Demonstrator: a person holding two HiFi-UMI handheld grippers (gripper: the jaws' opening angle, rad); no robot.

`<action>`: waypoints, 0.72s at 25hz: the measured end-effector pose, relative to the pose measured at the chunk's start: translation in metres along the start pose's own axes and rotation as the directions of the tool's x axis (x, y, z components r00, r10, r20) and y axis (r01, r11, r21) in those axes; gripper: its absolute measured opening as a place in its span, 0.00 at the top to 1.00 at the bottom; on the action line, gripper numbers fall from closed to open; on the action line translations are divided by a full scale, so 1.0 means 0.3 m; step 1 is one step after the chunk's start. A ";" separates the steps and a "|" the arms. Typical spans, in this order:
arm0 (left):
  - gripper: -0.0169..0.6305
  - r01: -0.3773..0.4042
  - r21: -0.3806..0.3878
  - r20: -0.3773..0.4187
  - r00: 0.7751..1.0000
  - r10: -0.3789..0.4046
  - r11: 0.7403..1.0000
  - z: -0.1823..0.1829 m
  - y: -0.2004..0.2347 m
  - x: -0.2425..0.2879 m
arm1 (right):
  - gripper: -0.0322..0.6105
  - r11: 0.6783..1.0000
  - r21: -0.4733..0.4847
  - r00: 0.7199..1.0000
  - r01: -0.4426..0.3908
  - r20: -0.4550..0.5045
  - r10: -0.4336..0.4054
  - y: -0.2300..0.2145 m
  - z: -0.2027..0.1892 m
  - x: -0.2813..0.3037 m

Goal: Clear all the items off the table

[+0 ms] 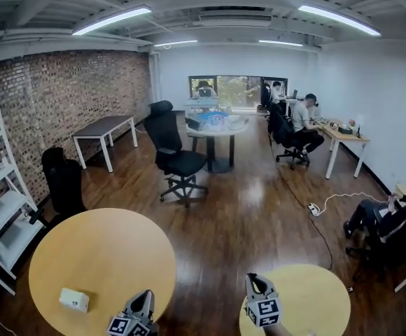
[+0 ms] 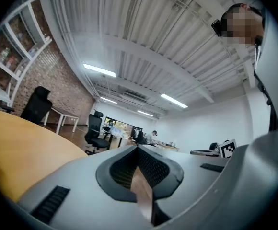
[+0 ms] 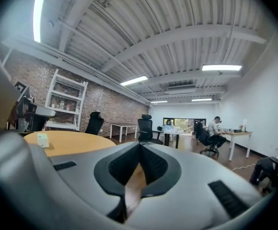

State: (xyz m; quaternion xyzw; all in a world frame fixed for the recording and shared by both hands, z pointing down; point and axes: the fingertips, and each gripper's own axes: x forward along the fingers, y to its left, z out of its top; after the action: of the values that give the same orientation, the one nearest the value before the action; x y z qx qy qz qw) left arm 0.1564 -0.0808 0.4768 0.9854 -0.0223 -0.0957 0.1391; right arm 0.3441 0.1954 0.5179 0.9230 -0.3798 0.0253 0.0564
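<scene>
Left gripper (image 1: 144,297) and right gripper (image 1: 253,280) are pressed together, empty, seemingly because the small white box (image 1: 73,299) lies unreached.

An office: swivel chairs (image 1: 175,156), desks (image 1: 343,138), people (image 1: 303,121) working seated.

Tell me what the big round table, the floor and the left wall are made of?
Big round table: likely wood or laminate, smooth matte tan top. Floor: dark wood planks, glossy, lights reflect in it. Left wall: bare brick, rough, mortar lines show.
</scene>
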 end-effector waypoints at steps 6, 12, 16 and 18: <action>0.99 -0.190 0.047 0.096 0.978 0.185 0.981 0.136 0.309 -0.169 | 0.95 0.977 -0.081 0.980 -0.199 0.002 0.199 0.353 0.101 0.258; 0.99 -0.395 0.100 0.192 0.908 0.372 0.913 0.297 0.625 -0.459 | 0.95 0.906 -0.125 0.911 -0.404 0.035 0.411 0.824 0.199 0.504; 0.99 -0.538 0.087 0.222 0.831 0.511 0.838 0.400 0.825 -0.762 | 0.95 0.813 -0.129 0.816 -0.568 0.037 0.576 1.256 0.243 0.610; 0.99 -0.602 0.080 0.236 0.786 0.571 0.795 0.435 0.898 -0.911 | 0.95 0.759 -0.128 0.761 -0.639 0.039 0.648 1.457 0.260 0.617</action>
State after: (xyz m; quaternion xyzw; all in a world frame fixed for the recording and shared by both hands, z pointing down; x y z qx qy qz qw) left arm -0.1416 -0.3553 0.4784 0.9222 -0.3489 -0.1439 0.0842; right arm 0.1682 -0.2515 0.4943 0.7323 -0.6763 -0.0146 0.0782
